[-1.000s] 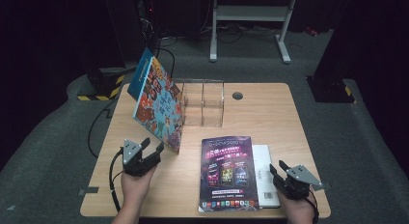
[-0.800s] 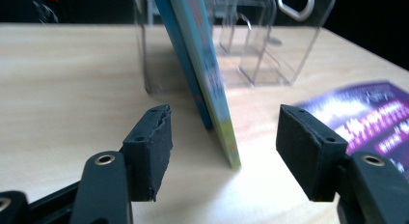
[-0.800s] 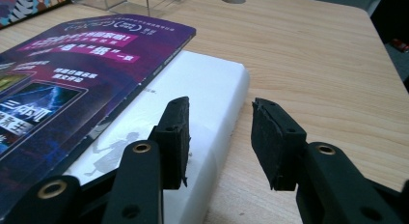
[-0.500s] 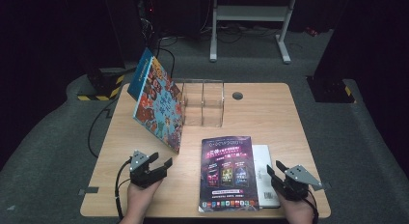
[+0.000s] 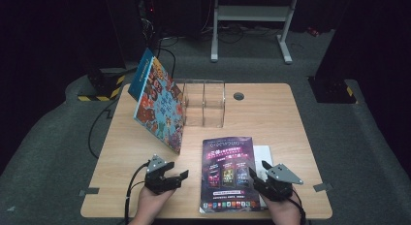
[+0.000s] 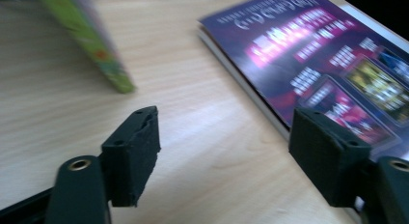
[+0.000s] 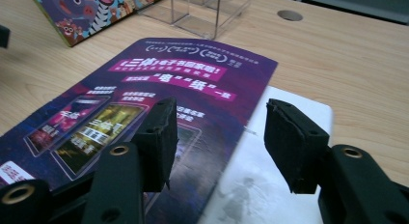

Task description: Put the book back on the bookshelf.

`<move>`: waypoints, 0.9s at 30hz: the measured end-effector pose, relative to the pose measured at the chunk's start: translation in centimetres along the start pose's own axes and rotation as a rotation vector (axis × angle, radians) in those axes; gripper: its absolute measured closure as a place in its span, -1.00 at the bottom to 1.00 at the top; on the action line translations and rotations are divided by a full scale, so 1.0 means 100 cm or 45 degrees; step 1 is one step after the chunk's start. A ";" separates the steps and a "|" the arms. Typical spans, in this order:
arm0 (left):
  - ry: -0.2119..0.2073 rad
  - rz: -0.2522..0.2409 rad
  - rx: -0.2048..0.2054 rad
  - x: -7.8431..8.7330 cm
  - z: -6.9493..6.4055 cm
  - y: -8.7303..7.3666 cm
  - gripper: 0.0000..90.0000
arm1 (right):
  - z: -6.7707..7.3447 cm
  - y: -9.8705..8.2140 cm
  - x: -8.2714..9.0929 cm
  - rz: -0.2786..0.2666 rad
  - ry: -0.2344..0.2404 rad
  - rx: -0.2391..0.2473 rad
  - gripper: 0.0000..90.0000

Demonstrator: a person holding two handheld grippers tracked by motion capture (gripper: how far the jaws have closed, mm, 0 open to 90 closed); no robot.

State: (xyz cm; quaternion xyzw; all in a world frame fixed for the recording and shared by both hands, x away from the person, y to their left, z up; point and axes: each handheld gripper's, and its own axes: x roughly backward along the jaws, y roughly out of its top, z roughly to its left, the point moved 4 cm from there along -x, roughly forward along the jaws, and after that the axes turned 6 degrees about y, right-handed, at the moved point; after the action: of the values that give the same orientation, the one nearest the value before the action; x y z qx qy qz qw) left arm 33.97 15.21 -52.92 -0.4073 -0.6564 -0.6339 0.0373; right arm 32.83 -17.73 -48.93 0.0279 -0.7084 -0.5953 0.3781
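A purple magazine (image 5: 228, 171) (image 7: 159, 89) lies flat near the table's front edge, partly covering a white booklet (image 5: 264, 154) (image 7: 284, 151). A colourful picture book (image 5: 160, 106) (image 7: 82, 11) leans against a clear acrylic holder (image 5: 203, 104). My left gripper (image 5: 178, 178) (image 6: 226, 122) hovers low over bare wood left of the magazine (image 6: 328, 45), open; its jaws have just been opening with nothing between them. My right gripper (image 5: 257, 170) (image 7: 219, 108) sits above the magazine's right edge where it meets the booklet, open; its jaws have just been opening, pinching nothing.
The wooden table (image 5: 271, 118) has a round cable hole (image 5: 238, 96) at the back right of the holder. The picture book's green bottom edge (image 6: 91, 40) stands just ahead of my left gripper. Dark floor, cables and a metal stand lie beyond the table.
My left gripper has come down toward the front edge and shifted right toward the magazine. My right gripper has shifted left over the magazine's edge, and its jaws stand wider.
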 end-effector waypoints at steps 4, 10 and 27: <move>-0.058 0.027 -0.003 -0.009 -0.018 0.001 -0.31 | 0.003 0.000 -0.006 0.038 0.028 0.007 -0.09; -0.097 0.088 -0.028 -0.032 -0.042 -0.002 -0.34 | 0.002 -0.014 -0.006 0.092 0.033 0.003 -0.20; -0.134 0.156 -0.007 -0.054 -0.062 0.000 -0.43 | 0.009 -0.028 0.003 0.124 0.023 -0.020 -0.26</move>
State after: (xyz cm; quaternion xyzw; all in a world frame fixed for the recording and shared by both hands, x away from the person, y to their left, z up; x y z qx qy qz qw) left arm 34.63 7.24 -54.79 -0.4794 -0.6297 -0.6099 0.0403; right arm 30.94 -17.95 -51.17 -0.0043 -0.7009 -0.5813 0.4133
